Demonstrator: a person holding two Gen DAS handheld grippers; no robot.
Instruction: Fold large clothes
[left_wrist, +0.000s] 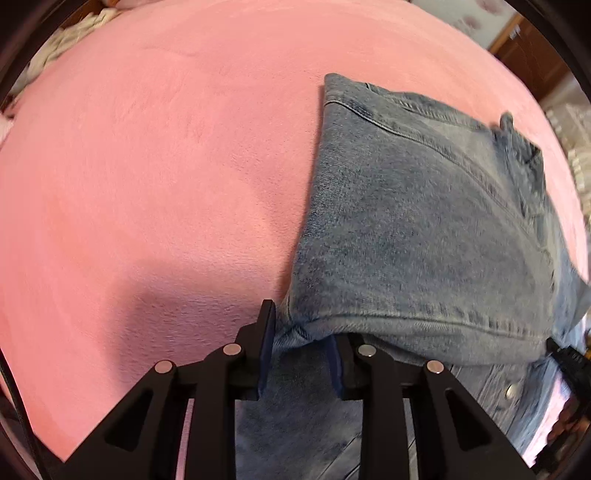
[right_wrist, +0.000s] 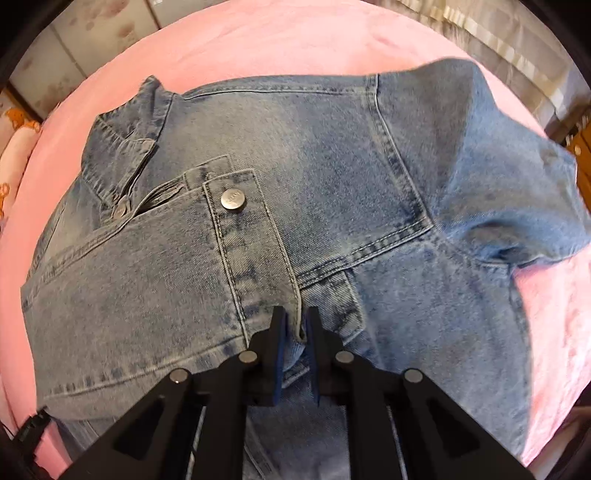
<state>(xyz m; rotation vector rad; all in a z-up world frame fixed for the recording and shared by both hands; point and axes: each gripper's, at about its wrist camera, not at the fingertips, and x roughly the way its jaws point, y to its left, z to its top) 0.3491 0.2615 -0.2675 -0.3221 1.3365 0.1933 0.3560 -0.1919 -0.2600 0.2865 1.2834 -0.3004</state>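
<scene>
A blue denim jacket (left_wrist: 417, 221) lies partly folded on a pink blanket (left_wrist: 147, 166). My left gripper (left_wrist: 301, 332) is shut on the jacket's hem corner and lifts it slightly. In the right wrist view the jacket (right_wrist: 332, 147) spreads wide, with its collar (right_wrist: 125, 136) at the upper left and a cuff with a metal button (right_wrist: 233, 199) folded over the body. My right gripper (right_wrist: 297, 325) is shut on the edge of that cuff. The other gripper's tip shows at the right edge of the left wrist view (left_wrist: 569, 360).
The pink blanket (right_wrist: 277, 40) covers the bed all around the jacket. White crumpled cloth (left_wrist: 70, 37) lies at the far left corner. Wooden furniture (left_wrist: 532, 55) stands beyond the bed at the right. A patterned wall (right_wrist: 74, 48) is behind the bed.
</scene>
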